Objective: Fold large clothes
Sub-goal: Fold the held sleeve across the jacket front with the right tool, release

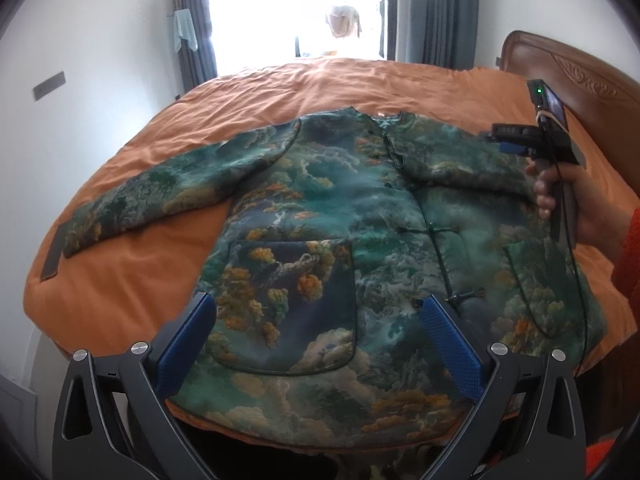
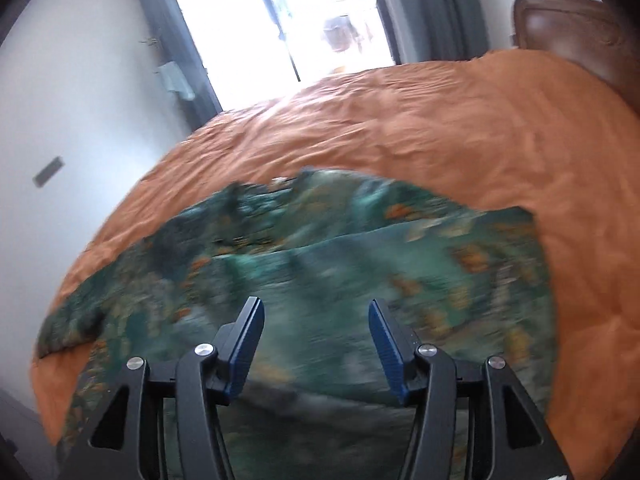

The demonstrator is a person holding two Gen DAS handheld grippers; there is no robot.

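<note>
A large green jacket with a cloud and tree print lies flat and front up on the orange bed cover. Its left sleeve stretches out to the left; its right sleeve lies folded in across the chest. My left gripper is open above the hem, over the front pocket. My right gripper hovers over the right shoulder, held in a hand. In the blurred right wrist view the right gripper is open and empty above the jacket.
A wooden headboard stands at the right. A bright window with grey curtains is beyond the bed. A white wall runs close along the left. The bed's near edge is just below the hem.
</note>
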